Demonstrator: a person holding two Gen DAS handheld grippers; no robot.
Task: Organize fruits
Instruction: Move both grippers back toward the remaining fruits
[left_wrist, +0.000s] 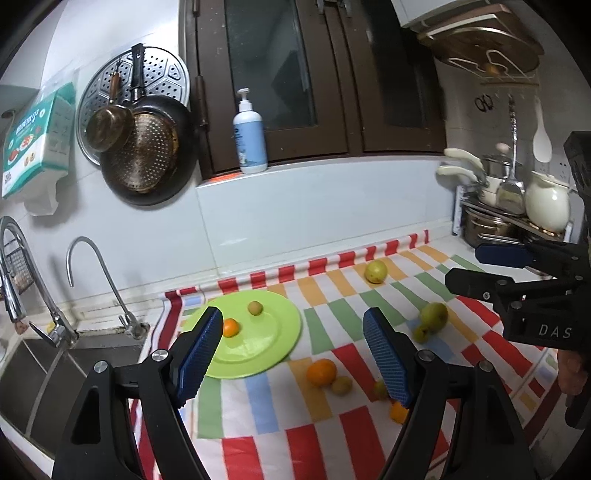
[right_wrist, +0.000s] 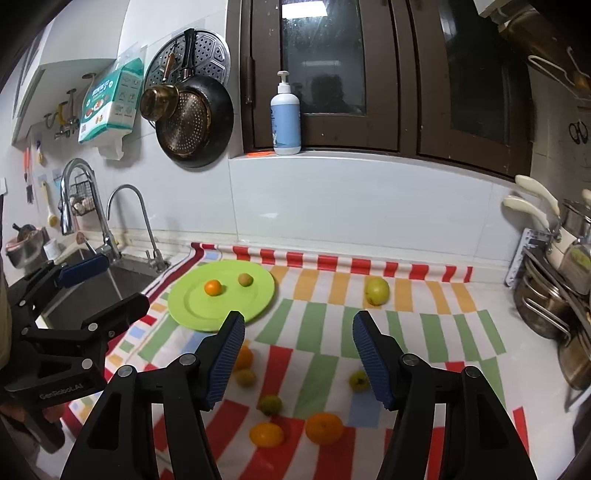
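Fruit lies in two places: a small orange (right_wrist: 213, 287) and a brownish kiwi-like fruit (right_wrist: 245, 279) sit apart on the green plate (right_wrist: 192, 314), and the rest is spread over the striped cloth (right_wrist: 325, 332) that covers the counter (right_wrist: 491, 295). The plate stands on the left end of the cloth, near the sink (right_wrist: 122, 275) with its two taps. A yellow-green round fruit (right_wrist: 377, 291) rests alone toward the tiled wall, well apart from the plate. Closer to the cameras, the right wrist view shows two oranges (right_wrist: 324, 427) side by side, a small green fruit (right_wrist: 270, 404) just behind them, another green fruit (right_wrist: 359, 380) beside the right finger, and one orange and one yellowish fruit partly hidden behind the left finger. The left tongs (left_wrist: 293, 350) are apart with nothing between the blue pads, held above the cloth just to the right of the plate. The right tongs (right_wrist: 299, 354) are also apart and empty, hanging above the middle of the cloth. A pump bottle (right_wrist: 285, 118) stands on the window sill, and pans (right_wrist: 192, 122) hang on the wall above the sink.
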